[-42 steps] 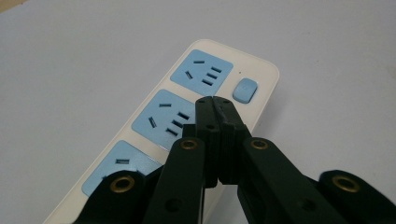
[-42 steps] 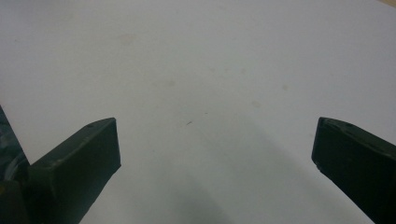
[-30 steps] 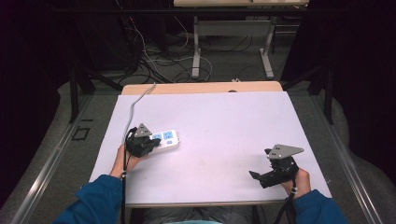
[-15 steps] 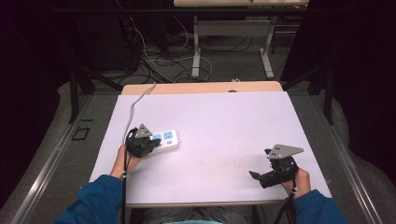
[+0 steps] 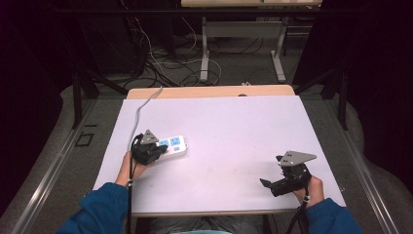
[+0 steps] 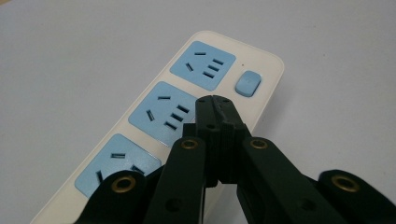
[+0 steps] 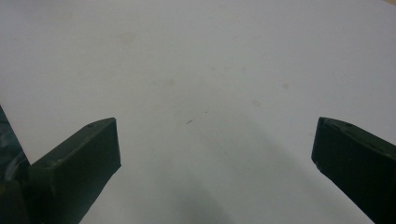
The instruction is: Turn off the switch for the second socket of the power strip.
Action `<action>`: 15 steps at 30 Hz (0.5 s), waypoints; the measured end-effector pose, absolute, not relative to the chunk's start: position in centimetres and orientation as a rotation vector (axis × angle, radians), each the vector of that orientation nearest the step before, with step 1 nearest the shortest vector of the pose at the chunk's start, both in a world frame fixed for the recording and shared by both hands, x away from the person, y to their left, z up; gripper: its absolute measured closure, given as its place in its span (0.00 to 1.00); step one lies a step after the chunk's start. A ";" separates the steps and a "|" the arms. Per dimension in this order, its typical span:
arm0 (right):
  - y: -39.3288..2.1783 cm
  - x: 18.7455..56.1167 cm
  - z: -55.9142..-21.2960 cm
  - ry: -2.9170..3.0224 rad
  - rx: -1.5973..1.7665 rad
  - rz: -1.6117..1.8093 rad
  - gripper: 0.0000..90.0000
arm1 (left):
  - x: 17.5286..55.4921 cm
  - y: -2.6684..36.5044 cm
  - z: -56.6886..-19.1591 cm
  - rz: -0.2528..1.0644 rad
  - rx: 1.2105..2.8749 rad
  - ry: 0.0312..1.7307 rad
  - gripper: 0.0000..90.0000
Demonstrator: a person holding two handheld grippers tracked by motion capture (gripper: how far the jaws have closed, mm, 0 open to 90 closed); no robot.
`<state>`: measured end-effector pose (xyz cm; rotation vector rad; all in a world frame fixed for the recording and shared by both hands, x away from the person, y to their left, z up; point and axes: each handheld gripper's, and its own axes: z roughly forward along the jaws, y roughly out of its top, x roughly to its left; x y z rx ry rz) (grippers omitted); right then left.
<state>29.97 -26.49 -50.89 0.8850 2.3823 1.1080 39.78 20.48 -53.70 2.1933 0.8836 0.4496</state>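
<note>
Nothing has moved since before. Your left gripper [image 6: 215, 100] has its fingers pressed together, holding nothing, over the power strip [image 5: 173, 145] at the left of the table [image 5: 234, 126]. Your right gripper [image 5: 272, 187] is wide open and empty. Push crooked and the strip could slide.

One power strip [image 5: 171, 146], three blue sockets, one switch [image 6: 247, 83], two tongs.

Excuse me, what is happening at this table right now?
A person sits at a white table with a gripper in each hand. The left gripper is shut, with its jaws pressed together over a white power strip with blue sockets, close to the strip's small blue switch. The right gripper is open and rests apart on a bare part of the table, holding nothing.
</note>
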 end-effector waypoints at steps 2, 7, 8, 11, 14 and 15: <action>-26.5 30.0 -50.9 2.382 0.886 1.108 0.01 | 39.8 20.5 -53.7 0.452 2.199 0.879 1.00; -26.5 30.0 -50.9 2.380 0.888 1.106 0.01 | 39.8 20.5 -53.7 0.443 2.190 0.890 1.00; -26.5 30.0 -50.9 2.381 0.888 1.106 0.01 | 39.8 20.5 -53.7 0.445 2.190 0.889 1.00; -26.5 30.0 -50.9 2.382 0.889 1.105 0.01 | 39.8 20.5 -53.7 0.447 2.199 0.884 1.00; -26.5 30.0 -50.9 2.385 0.885 1.104 0.01 | 39.7 20.5 -53.7 0.445 2.199 0.888 1.00; -26.5 30.0 -50.9 2.385 0.885 1.103 0.01 | 39.7 20.5 -53.7 0.446 2.199 0.888 1.00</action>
